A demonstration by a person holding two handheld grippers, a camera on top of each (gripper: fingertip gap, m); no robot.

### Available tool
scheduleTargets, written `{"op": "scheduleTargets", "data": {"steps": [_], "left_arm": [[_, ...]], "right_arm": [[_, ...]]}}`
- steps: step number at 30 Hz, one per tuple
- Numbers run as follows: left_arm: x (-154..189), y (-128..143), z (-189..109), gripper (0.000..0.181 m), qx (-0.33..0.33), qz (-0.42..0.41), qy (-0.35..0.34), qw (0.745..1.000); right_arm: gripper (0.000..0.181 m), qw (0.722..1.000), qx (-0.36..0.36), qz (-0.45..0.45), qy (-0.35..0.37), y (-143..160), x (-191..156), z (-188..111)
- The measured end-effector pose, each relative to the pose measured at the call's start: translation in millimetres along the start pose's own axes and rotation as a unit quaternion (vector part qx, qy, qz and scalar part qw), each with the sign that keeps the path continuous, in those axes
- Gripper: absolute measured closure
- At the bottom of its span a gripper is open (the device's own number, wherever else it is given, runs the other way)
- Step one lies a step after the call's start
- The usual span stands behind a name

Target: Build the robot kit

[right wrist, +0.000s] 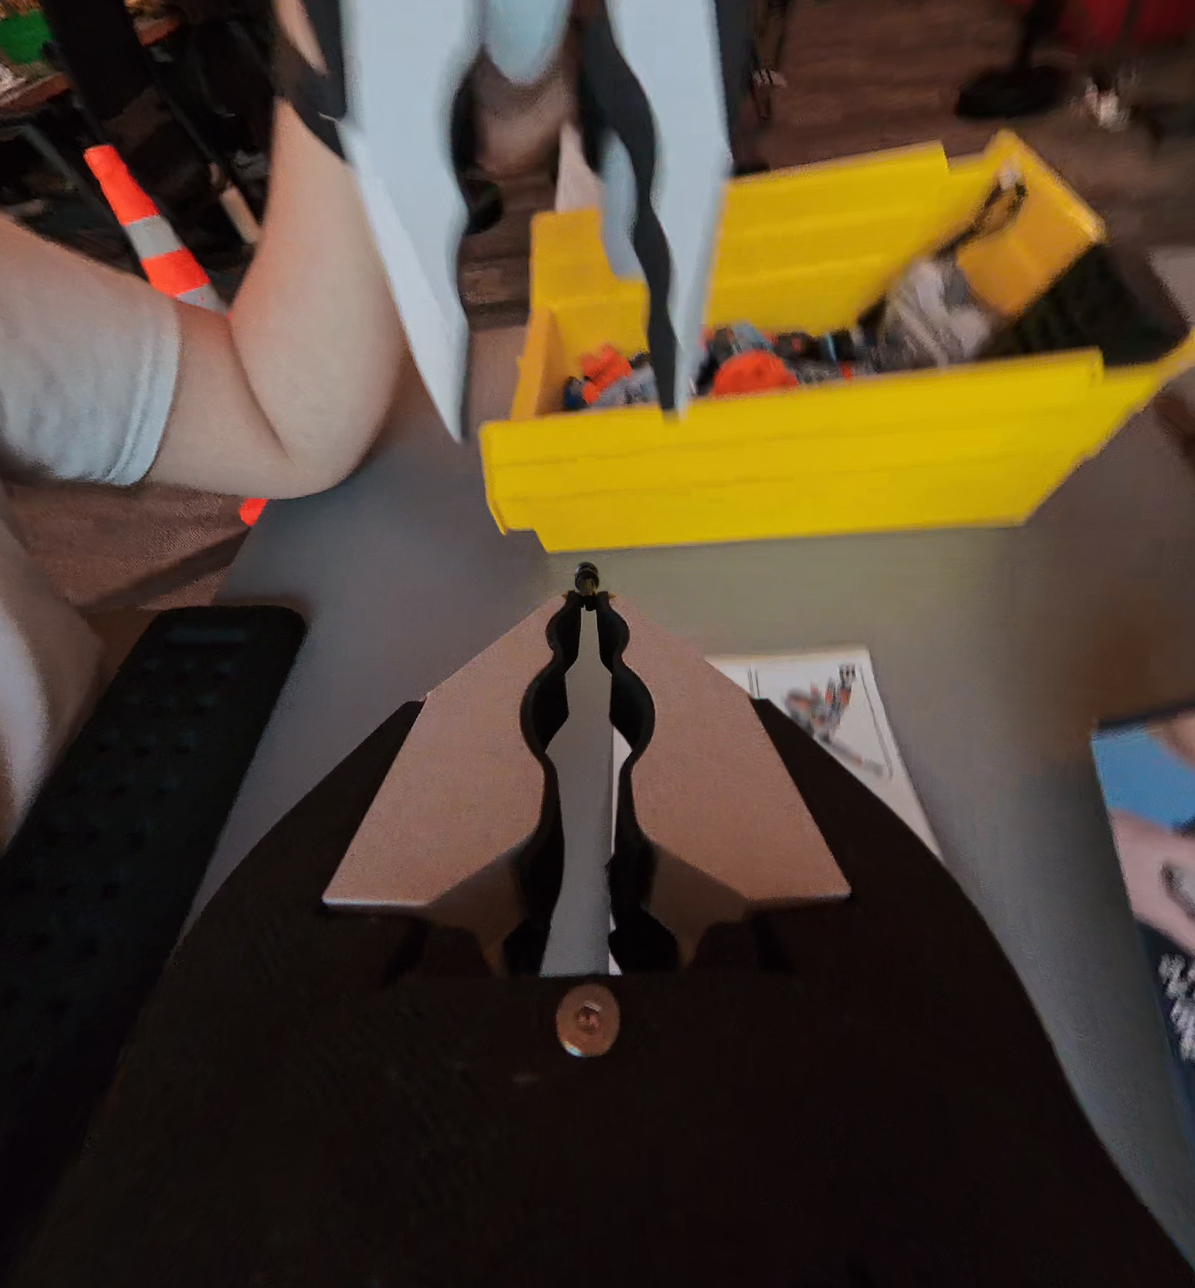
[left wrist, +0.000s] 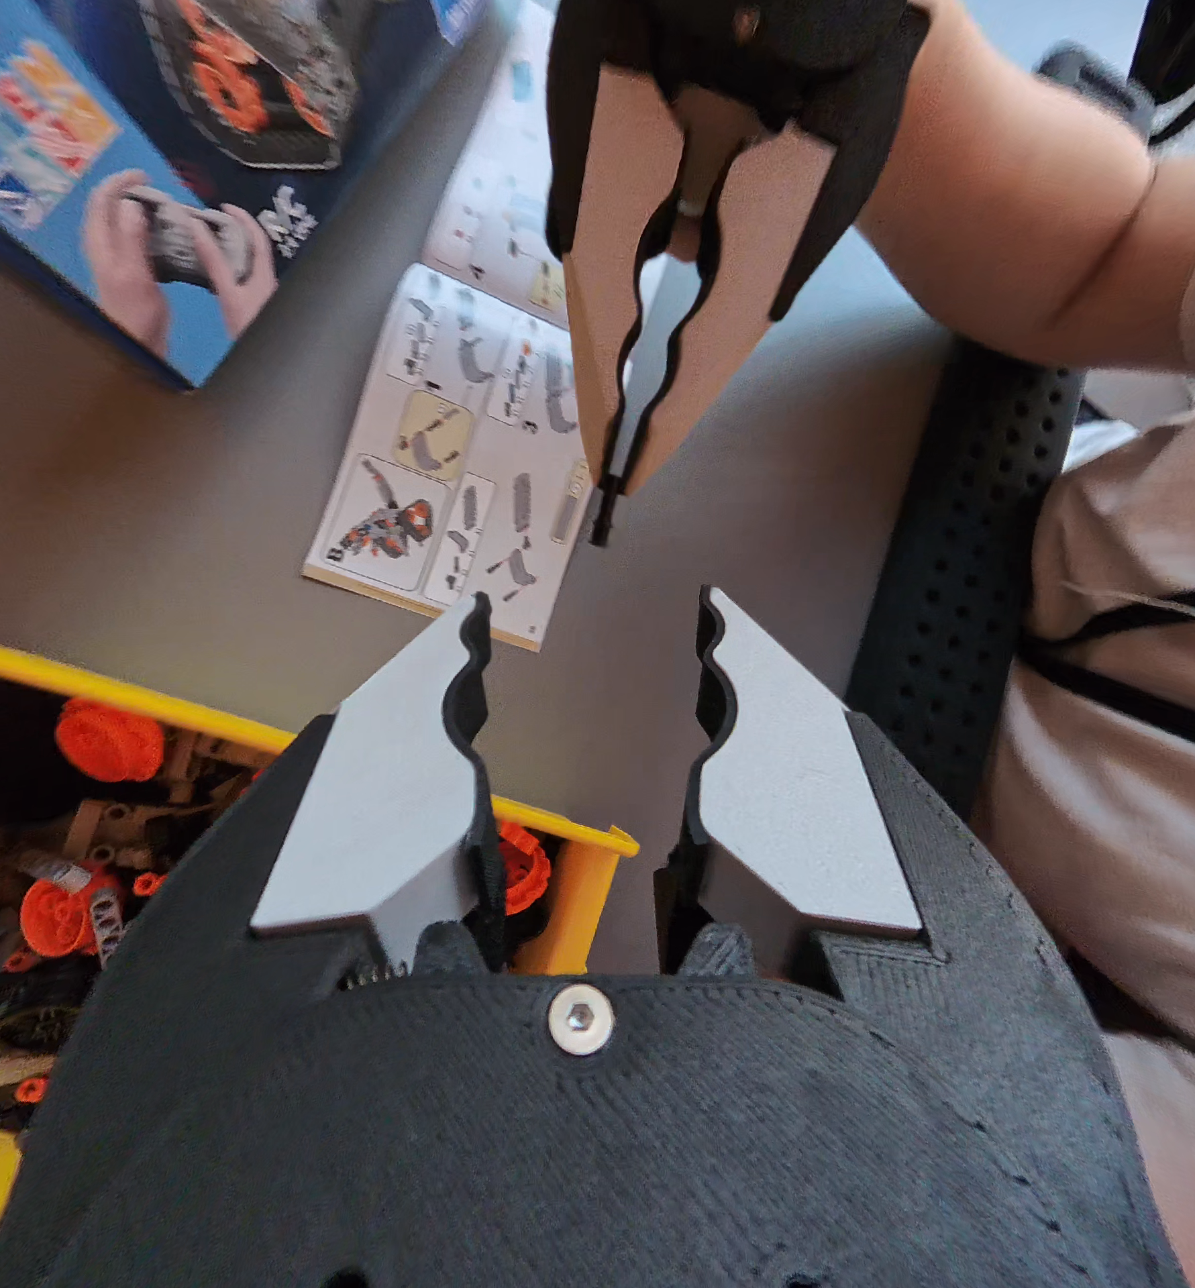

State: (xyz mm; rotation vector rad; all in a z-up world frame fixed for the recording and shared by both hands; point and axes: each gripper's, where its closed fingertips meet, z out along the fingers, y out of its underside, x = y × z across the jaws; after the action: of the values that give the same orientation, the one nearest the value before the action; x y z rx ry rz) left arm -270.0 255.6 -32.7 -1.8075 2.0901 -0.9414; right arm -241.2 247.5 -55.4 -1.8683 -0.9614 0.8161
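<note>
My left gripper [left wrist: 591,599], with grey fingers, is open and empty above the grey table. My right gripper [right wrist: 587,601], with tan fingers, is shut on a small black pin [right wrist: 586,577] that sticks out past its tips. In the left wrist view the right gripper [left wrist: 612,481] points toward my left one, with the black pin [left wrist: 603,516] a short way beyond my left fingertips. In the right wrist view the left gripper [right wrist: 566,418] hangs open above the yellow bin [right wrist: 789,474].
The yellow bin [left wrist: 127,686] holds several orange, grey and black building parts. An open instruction booklet [left wrist: 441,453] lies on the table, and a blue toy box [left wrist: 92,174] stands beyond it. A black perforated chair part [left wrist: 957,557] and a person's arms are close by. The gap from one gripper's tips to the other's is roughly 5 centimeters.
</note>
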Motion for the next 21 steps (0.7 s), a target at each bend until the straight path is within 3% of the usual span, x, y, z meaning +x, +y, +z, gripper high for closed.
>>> {"op": "scheduleTargets", "data": {"steps": [4,7,11,14,18,21], "left_arm": [[-15,-13,-26,0.131,0.071,-0.043,-0.017,0.996],[-15,-19,-38,0.137,0.104,-0.048,-0.015,0.993],[-11,-18,-41,0.139,0.101,-0.038,-0.019,0.994],[-9,-15,-39,0.138,0.089,-0.022,-0.028,0.995],[-6,-16,-41,0.138,0.088,-0.013,-0.033,0.995],[-6,-16,-45,0.139,0.093,-0.011,-0.040,0.995]], "right_arm": [[0.178,0.975,0.027,0.214,-0.059,22,22,-4],[0.179,0.954,0.059,0.272,-0.111,22,22,-6],[0.178,0.955,-0.010,0.270,-0.123,42,-4,3],[0.178,0.971,-0.087,0.207,-0.079,73,-29,16],[0.177,0.991,-0.069,0.111,-0.021,81,-37,15],[0.177,0.994,-0.092,0.058,0.013,107,-44,10]]}}
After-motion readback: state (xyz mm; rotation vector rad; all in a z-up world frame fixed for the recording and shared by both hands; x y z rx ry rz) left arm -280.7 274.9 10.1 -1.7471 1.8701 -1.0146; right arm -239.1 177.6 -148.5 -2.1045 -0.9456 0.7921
